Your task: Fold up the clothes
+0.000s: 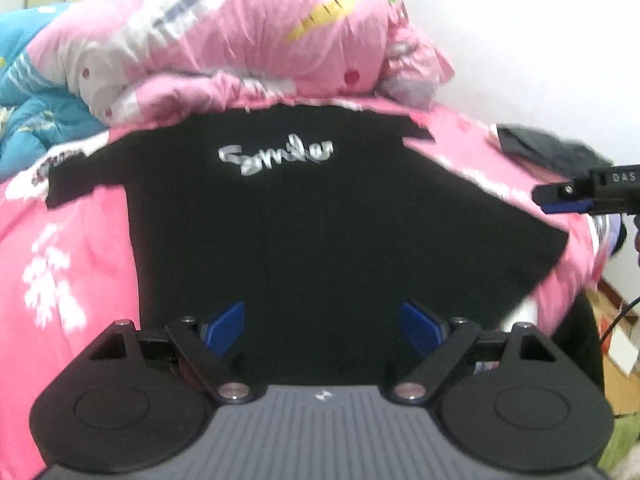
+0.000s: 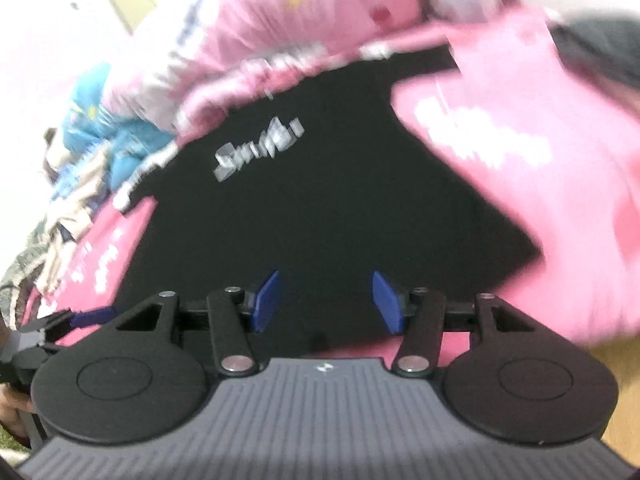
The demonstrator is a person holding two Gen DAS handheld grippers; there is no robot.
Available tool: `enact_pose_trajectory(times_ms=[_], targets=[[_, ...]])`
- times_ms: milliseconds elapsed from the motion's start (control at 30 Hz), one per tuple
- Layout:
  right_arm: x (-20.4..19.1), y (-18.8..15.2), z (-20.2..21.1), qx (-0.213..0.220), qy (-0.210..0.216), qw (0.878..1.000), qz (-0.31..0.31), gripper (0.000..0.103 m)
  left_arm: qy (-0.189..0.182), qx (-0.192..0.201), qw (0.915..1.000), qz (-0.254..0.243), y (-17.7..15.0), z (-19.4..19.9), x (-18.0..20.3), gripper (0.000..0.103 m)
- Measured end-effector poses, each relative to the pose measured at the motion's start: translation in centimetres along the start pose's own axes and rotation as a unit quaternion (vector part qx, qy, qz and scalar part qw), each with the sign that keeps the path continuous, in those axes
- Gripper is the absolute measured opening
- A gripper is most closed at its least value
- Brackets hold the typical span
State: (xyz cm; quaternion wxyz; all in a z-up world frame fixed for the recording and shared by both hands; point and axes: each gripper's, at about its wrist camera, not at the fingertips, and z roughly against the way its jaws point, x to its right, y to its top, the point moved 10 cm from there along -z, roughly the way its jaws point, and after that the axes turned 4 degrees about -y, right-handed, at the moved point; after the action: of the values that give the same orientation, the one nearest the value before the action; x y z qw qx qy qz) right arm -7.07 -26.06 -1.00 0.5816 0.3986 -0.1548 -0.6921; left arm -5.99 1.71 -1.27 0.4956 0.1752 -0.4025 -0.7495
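My left gripper (image 1: 322, 326) has its jaws spread wide, nothing between the blue pads (image 1: 226, 328), only the black T-shirt (image 1: 304, 224) seen below them. My right gripper (image 2: 326, 302) has its jaws parted at a middling gap, also with nothing gripped; its blue pads (image 2: 266, 300) hang over the lower part of the same shirt. I can't tell if either set of tips touches the cloth.

The shirt lies spread flat on the pink bedsheet (image 1: 80, 248), silver script logo (image 1: 276, 156) facing up, collar end towards the far side of the bed. The sleeve on the left of the left wrist view lies spread out on the sheet. The other side runs in a slanted edge with a short sleeve stub near the top.

In the left wrist view the right gripper comes in at the right edge, over the sheet just beyond the shirt's slanted edge.

Beyond the collar sits a bunched pink quilt (image 1: 248, 36) with a carrot print, touching the shirt's top edge. A blue quilt (image 1: 36, 92) sits to its left. A dark garment (image 1: 548, 152) lies at the far right of the sheet, apart from the shirt. The right wrist view is heavily blurred.
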Motion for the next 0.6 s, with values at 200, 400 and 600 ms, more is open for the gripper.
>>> enact_pose_trajectory(times_ms=[200,400,600], targets=[[-4.2,5.6,-3.1,0.044,0.018,0.996,0.075,0.053,-0.015,0.022,0.9981,0.056,4.6,-2.7,-2.0,0.087],[-6.8,12.4,-6.6,0.072,0.039,0.988,0.128,0.053,-0.013,0.028,0.9966,0.077,7.7,-8.4,-5.8,0.087],[-7.1,23.5,-17.2,0.052,0.042,0.991,0.118,0.051,-0.043,0.015,0.9927,0.112,8.0,-13.4,-9.0,0.087]])
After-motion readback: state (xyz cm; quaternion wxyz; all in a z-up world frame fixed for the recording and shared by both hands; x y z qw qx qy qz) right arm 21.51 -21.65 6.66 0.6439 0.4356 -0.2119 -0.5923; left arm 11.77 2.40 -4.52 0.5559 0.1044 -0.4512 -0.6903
